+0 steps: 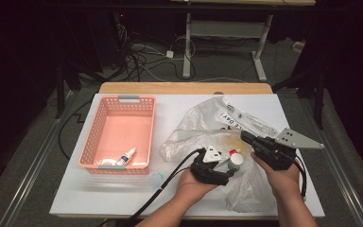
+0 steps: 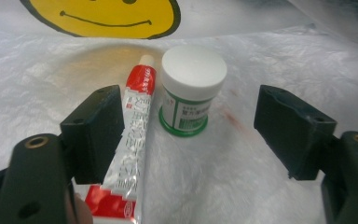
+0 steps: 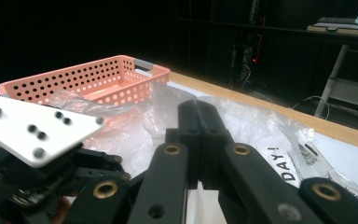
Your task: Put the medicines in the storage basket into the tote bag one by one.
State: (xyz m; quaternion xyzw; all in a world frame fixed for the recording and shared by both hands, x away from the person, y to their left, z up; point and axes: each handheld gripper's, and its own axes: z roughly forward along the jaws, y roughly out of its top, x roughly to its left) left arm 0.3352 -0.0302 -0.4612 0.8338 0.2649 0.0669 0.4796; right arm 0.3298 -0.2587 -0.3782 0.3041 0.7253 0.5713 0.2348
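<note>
One small bottle [image 1: 126,156] already lies in the basket [image 1: 90,137], while the tube [image 2: 133,140] and jar [image 2: 191,88] wait on the bag [image 1: 208,123] right of it, between the open left gripper [image 2: 186,135]; the right gripper [image 3: 199,135] pinches the bag.

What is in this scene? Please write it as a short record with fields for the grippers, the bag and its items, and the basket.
left gripper: jaws open, over the plastic bag, nothing clamped
tube: red and white, lying beside the left jaw, between the jaws
jar: white lid, green label, upright beside the tube
right gripper: jaws shut; whether they pinch the bag film cannot be told
plastic bag: clear, crumpled, with a yellow smiley print
basket: pink, perforated, left of the bag
small bottle: lying in the basket's near end
table: white top
</note>
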